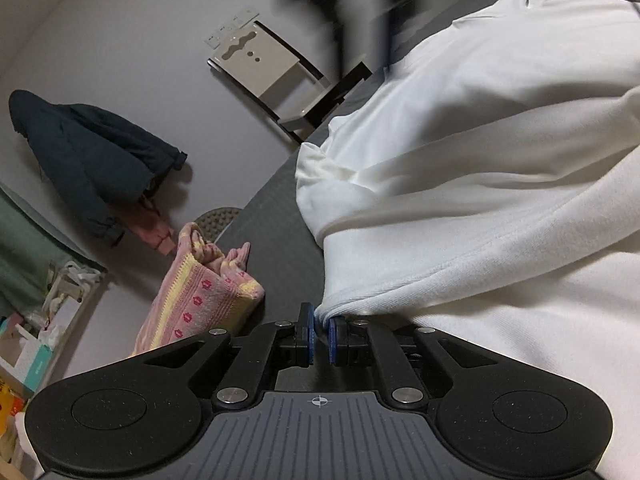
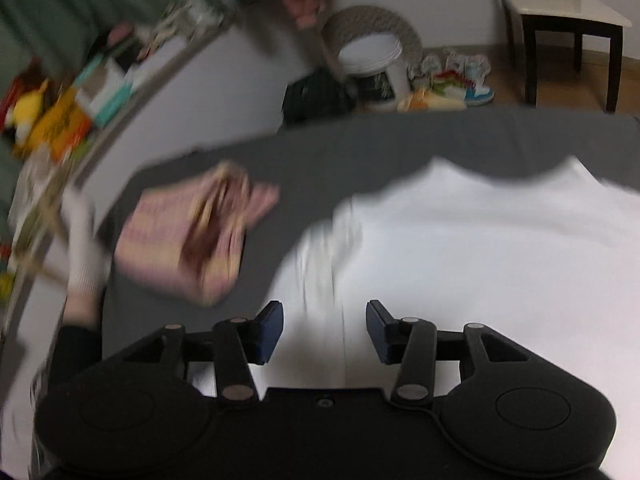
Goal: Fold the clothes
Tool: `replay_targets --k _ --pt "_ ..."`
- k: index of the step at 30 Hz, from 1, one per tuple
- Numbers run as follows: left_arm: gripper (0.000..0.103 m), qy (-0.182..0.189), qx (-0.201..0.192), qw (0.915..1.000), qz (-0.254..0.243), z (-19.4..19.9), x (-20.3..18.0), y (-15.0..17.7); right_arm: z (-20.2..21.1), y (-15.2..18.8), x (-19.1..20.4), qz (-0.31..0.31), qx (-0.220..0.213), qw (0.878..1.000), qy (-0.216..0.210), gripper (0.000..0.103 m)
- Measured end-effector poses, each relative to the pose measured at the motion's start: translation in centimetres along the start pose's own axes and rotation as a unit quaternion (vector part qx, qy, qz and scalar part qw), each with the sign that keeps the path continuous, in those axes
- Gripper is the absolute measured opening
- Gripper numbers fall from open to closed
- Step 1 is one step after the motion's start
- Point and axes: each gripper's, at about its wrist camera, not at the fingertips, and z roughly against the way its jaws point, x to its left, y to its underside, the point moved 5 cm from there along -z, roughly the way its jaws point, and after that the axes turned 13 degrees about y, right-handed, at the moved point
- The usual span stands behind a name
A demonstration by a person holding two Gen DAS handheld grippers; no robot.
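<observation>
A white sweatshirt (image 1: 500, 168) lies spread over the dark grey surface (image 1: 276, 216) and fills the right half of the left wrist view. My left gripper (image 1: 319, 334) is shut on a pinched edge of the white fabric at its lower left corner. In the blurred right wrist view the same white garment (image 2: 480, 264) lies flat, and my right gripper (image 2: 325, 328) hovers open just above it with nothing between its blue pads. A gloved hand (image 2: 84, 248) shows at the left edge.
A folded pink and yellow knit cloth (image 1: 204, 288) (image 2: 188, 236) lies on the grey surface to the left of the sweatshirt. Beyond the edge stand a chair (image 2: 560, 20), a white bucket (image 2: 376, 72), a cluttered shelf (image 2: 72, 104) and a hanging dark jacket (image 1: 88, 160).
</observation>
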Motion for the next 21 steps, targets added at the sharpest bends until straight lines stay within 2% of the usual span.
replay_targets --k 3,6,7,8,13,14,15,16,17,19,21 --pt "0.007 -0.002 -0.001 1.0 -0.003 -0.1 0.1 0.0 -3.5 -1.7 0.1 -0.058 0.022 0.998 0.0 0.045" --pt "0.007 -0.003 -0.004 1.0 -0.002 0.2 0.2 -0.1 -5.7 -1.8 0.7 -0.09 0.06 0.994 -0.01 0.042" --pt "0.007 -0.004 -0.004 1.0 -0.003 0.3 0.2 -0.1 -6.4 -1.9 1.0 -0.09 0.07 0.994 -0.004 0.026" --pt "0.007 -0.006 -0.002 1.0 -0.003 0.3 0.2 -0.1 -6.8 -2.0 1.3 -0.088 0.074 0.993 0.0 0.005" --pt "0.007 -0.011 0.021 0.9995 0.019 0.4 0.6 0.5 -7.1 -3.1 3.3 -0.094 0.03 0.995 -0.025 0.005" --pt "0.007 -0.01 0.028 0.9993 0.023 0.4 0.7 0.7 -7.3 -3.2 3.5 -0.103 0.027 0.994 -0.027 0.008" --pt "0.007 -0.008 0.034 0.999 0.026 0.4 0.7 1.0 -7.8 -3.1 3.3 -0.123 0.042 0.991 -0.022 0.011" --pt "0.007 -0.007 0.04 0.9988 0.028 0.4 0.7 1.2 -8.2 -2.8 2.9 -0.144 0.062 0.987 -0.025 0.022" --pt "0.007 -0.007 0.043 0.9986 0.03 0.3 0.7 1.4 -8.5 -2.8 2.5 -0.167 0.076 0.982 -0.034 0.038" --pt "0.007 -0.007 0.044 0.9985 0.033 0.4 0.9 1.5 -7.7 -3.2 1.6 -0.201 0.048 0.977 -0.041 0.047" --pt "0.007 -0.007 0.042 0.9984 0.038 0.5 1.0 1.5 -6.9 -3.9 1.0 -0.198 0.032 0.979 -0.029 0.049"
